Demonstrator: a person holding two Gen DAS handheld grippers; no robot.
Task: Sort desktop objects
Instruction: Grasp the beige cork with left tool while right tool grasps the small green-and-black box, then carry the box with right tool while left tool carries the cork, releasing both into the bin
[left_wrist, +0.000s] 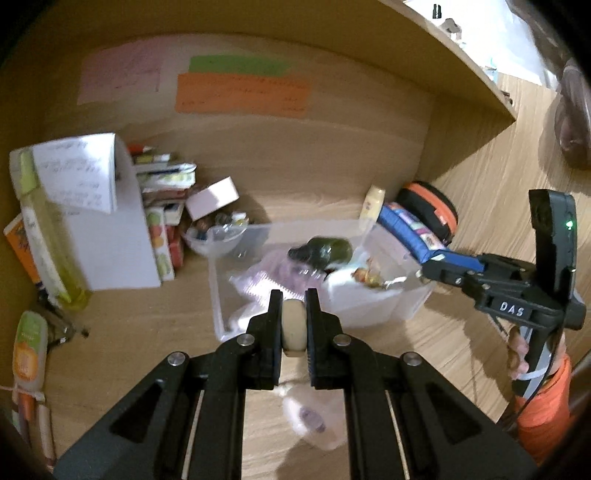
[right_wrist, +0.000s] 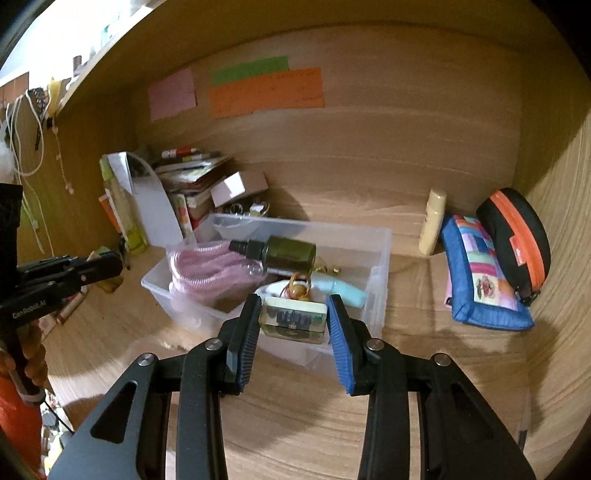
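Desktop clutter fills a wooden alcove, and much of it already sits in a clear plastic bin (right_wrist: 382, 243) near the middle of the desk (right_wrist: 295, 424). In the right wrist view the right gripper (right_wrist: 293, 321) has its two ribbed fingers (right_wrist: 245, 336) closed against the sides of a small clear-cased rectangular item (right_wrist: 293, 319), which sits squarely between the pads at about 12 o'clock from the knuckles, over the bin's near wall. Beyond it in the bin lie a dark green spray bottle (right_wrist: 280, 253) on its side, a coil of pink tubing (right_wrist: 207, 264) at 10 o'clock and a pale blue piece (right_wrist: 345, 291).

In the left wrist view the left gripper (left_wrist: 294, 325) pinches a cream rounded object (left_wrist: 294, 328) edge-on between its fingers, held just short of the bin (left_wrist: 369, 314). A white bottle with a purple label (left_wrist: 312, 417) lies on the desk below the fingers, at 6 o'clock.

At 2 o'clock from the bin a cream tube (right_wrist: 432, 221) stands upright, with a blue patchwork pouch (right_wrist: 480, 273) leaning beside it and a black case with an orange zip (right_wrist: 517, 240) behind that. At 10 o'clock stands a stack of books and papers (right_wrist: 184, 177). Pink (right_wrist: 171, 94), green (right_wrist: 251, 68) and orange notes (right_wrist: 266, 92) are stuck on the back panel.
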